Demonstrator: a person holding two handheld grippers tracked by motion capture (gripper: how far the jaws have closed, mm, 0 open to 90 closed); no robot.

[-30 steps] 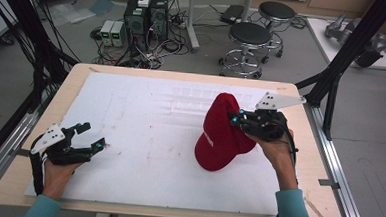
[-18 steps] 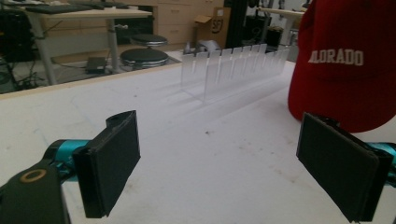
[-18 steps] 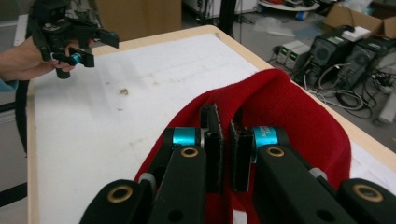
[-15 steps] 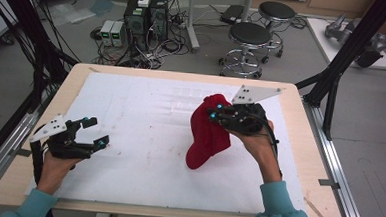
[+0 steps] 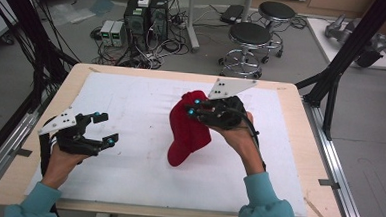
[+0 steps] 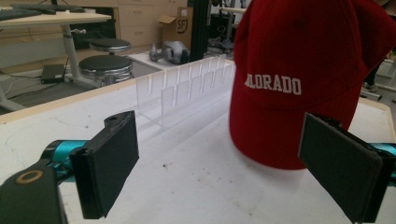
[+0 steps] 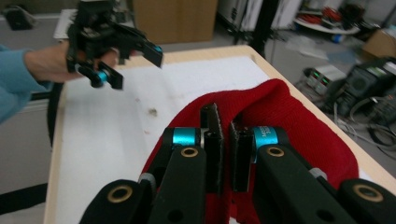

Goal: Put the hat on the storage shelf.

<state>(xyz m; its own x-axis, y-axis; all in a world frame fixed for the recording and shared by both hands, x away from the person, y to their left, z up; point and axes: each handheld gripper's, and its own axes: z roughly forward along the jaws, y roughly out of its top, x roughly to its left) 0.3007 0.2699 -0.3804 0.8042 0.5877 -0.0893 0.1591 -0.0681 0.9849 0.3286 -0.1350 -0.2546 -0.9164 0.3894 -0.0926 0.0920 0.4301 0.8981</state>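
The right claw [image 5: 195, 110] is closed tight on the fabric of a red cotton baseball cap with white letters [image 5: 189, 131]; in the right gripper view its two black pads [image 7: 214, 140] pinch a fold of the red cloth at the edge of the crown. The cap hangs from this grip above the middle of the desk, the crown up near the claw and the brim pointing down toward the white cloth cover [image 5: 131, 110], which it seems to touch only with its lowest edge, if at all. I think it is held by the edge so that it hangs free and the other claw can take a second point on it.

The left claw [image 5: 106, 129] is wide open and holds nothing. It hovers over the left part of the desk, well apart from the cap, and its jaws frame the cap's front in the left gripper view, probably ready to approach.

Behind the cap stands a clear plastic rack with upright dividers [image 6: 182, 88], near the far edge of the light wooden desk [image 5: 300, 124].

The first letters of the white word on the cap are hidden by a fold. The inside of the cap and its back strap cannot be made out.
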